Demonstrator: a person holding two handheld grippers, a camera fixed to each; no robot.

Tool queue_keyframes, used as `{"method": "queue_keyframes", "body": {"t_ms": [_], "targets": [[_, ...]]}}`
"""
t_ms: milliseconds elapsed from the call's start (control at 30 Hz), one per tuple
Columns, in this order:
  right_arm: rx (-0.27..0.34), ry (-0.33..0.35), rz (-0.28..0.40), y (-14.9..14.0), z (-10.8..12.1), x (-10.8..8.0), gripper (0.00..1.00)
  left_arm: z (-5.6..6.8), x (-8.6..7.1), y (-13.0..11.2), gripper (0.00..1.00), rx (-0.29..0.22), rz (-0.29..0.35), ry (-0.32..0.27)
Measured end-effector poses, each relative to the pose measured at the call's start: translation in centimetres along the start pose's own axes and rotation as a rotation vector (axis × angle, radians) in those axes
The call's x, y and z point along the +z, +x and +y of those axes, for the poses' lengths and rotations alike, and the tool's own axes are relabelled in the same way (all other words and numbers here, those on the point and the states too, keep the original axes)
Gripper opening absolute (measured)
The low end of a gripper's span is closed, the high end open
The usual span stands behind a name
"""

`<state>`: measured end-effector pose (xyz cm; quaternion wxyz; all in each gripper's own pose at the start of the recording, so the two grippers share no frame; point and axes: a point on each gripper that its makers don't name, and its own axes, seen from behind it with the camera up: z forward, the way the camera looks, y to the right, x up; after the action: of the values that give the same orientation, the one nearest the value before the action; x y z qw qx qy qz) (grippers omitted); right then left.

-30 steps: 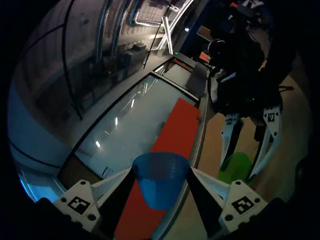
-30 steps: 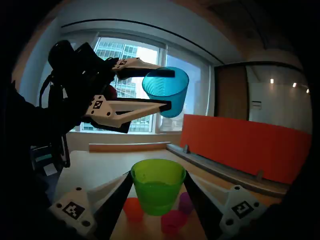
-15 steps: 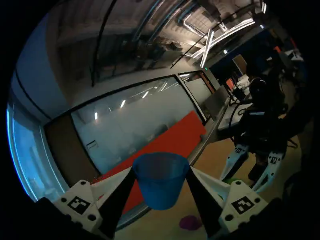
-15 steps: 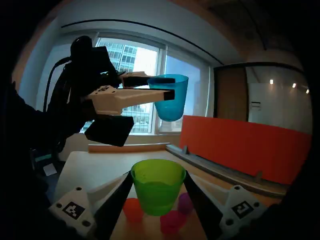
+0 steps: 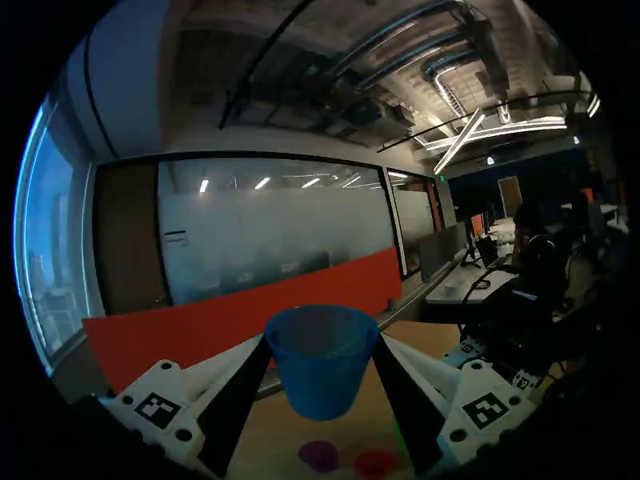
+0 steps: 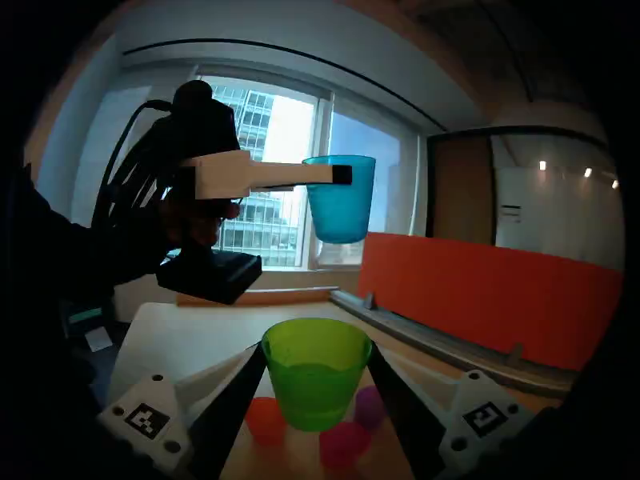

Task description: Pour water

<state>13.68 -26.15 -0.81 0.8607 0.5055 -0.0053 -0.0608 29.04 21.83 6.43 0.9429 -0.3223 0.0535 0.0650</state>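
Left gripper view: finds the left gripper clamped on one blue cup, both fingers pressed to its sides, rim up and level. Counts two small cups below it on the table, one purple cup and one red cup, just beside each other. Takes in one orange partition along the table's far edge.

Right gripper view: finds the right gripper closed on one green cup, a finger tight on either side, upright, darker in its lower part as with liquid inside. Counts three small cups under it on the table: one red cup, one magenta cup, one purple cup. Catches the left gripper side-on, held by one hand, gripping the blue cup upright, above and beyond the green cup, well apart from it. Adds one window behind and the orange partition to the right.
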Motion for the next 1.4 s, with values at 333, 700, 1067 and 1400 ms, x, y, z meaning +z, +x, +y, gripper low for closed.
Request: {"method": "queue_keyframes", "body": {"t_ms": [333,700,1067,1400], "targets": [[-0.002,-0.004,0.001,0.2,0.1,-0.1,0.92,-0.8,0.2,0.0,0.86,-0.166,0.001,0.000],[0.004,-0.006,-0.002,0.3,0.1,-0.1,0.92,-1.1,-0.1,-0.3,0.86,-0.116,-0.005,0.012],[0.004,-0.010,-0.007,0.4,-0.1,-0.1,0.92,-2.0,-0.5,-0.7,0.86,-0.137,-0.015,0.025],[0.013,-0.021,-0.010,0.4,0.1,-0.5,0.92,-2.5,-0.9,-1.5,0.86,-0.126,-0.030,0.034]]}}
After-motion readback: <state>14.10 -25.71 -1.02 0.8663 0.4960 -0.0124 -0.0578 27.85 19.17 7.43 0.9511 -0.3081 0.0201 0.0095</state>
